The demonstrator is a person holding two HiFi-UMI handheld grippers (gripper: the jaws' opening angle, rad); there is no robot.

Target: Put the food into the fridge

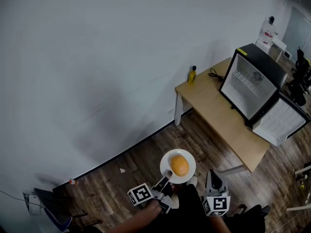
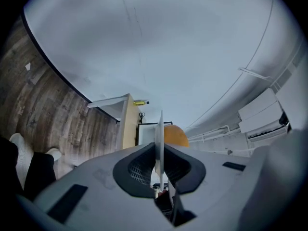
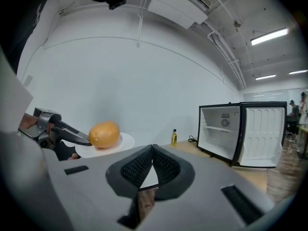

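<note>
A white plate (image 1: 187, 168) carries an orange, potato-like food (image 1: 180, 165) above the wooden floor. My left gripper (image 1: 167, 174) is shut on the plate's near rim; in the left gripper view the plate (image 2: 159, 129) stands edge-on between the jaws with the food (image 2: 174, 134) behind it. My right gripper (image 1: 214, 177) hangs just right of the plate, shut and empty (image 3: 152, 150). In the right gripper view the plate (image 3: 126, 141) and food (image 3: 104, 134) sit at the left. The small black fridge (image 1: 252, 81) stands open on the table (image 1: 218, 113), its white inside bare (image 3: 222, 134).
A yellow bottle (image 1: 193, 74) and a black cable (image 1: 215, 74) lie at the table's far end by the white wall. The fridge door (image 1: 281, 121) swings out past the table's right side. A chair (image 1: 56, 208) stands at the lower left. My feet (image 2: 19, 148) are on the floor.
</note>
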